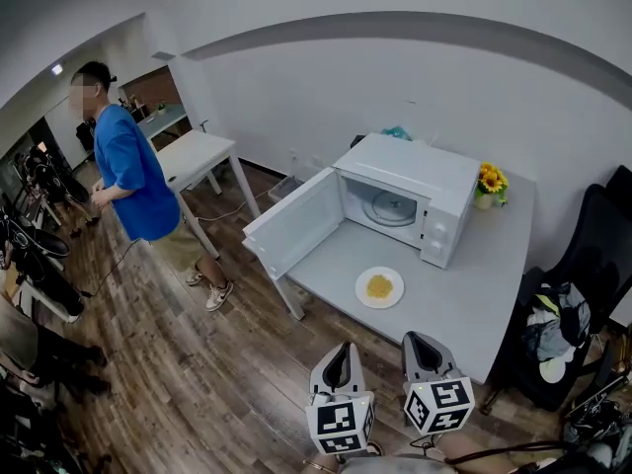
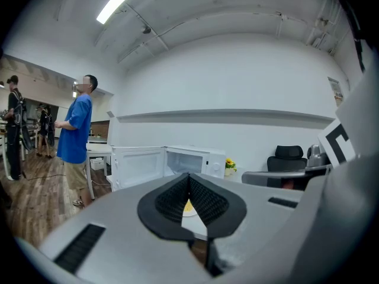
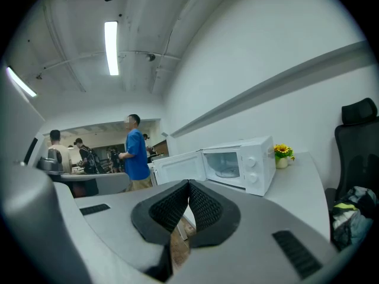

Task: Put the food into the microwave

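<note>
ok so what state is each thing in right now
white microwave oven, open, no food inside
round white plate of yellow food, on the grey table, outside the microwave
left tongs, shut, empty
right tongs, shut, empty
small sunflower pot, upright beside the microwave

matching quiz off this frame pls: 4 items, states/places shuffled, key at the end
Things
1. microwave door
2. plate of food
3. sunflower pot
4. left gripper

States or places
A. jaws together, nothing held
B. on the table, in front of the microwave
C. swung wide open
D. on the table beside the microwave, by the wall

Pairs: 1-C, 2-B, 3-D, 4-A
</note>
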The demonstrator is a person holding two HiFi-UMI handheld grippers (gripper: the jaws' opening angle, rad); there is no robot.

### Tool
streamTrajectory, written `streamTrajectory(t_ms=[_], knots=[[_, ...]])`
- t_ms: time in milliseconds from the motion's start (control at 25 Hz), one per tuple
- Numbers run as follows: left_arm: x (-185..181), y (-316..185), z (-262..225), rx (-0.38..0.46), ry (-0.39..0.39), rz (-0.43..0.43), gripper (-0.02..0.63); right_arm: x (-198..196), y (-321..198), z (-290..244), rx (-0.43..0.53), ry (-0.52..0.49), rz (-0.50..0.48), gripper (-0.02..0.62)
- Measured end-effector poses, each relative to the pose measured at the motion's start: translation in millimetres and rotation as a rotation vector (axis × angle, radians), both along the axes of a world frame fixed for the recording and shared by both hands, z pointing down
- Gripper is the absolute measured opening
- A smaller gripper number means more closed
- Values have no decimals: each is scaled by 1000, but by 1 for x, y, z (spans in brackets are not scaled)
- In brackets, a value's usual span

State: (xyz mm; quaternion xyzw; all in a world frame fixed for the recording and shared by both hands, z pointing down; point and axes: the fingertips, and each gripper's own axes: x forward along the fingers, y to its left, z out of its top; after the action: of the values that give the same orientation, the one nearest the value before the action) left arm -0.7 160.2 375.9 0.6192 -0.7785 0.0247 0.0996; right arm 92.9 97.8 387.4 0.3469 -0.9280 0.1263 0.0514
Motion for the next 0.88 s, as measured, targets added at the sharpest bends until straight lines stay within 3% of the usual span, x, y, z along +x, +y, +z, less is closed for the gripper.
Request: streamTrajectory(t_ms=[440,880], knots=[[-21,-37,12,-5,15,23,3,-13,-34,16,-17,28,35,17],[-88,-109,16,-1,2,77,3,-72,-102,14,-8,13,101,17]])
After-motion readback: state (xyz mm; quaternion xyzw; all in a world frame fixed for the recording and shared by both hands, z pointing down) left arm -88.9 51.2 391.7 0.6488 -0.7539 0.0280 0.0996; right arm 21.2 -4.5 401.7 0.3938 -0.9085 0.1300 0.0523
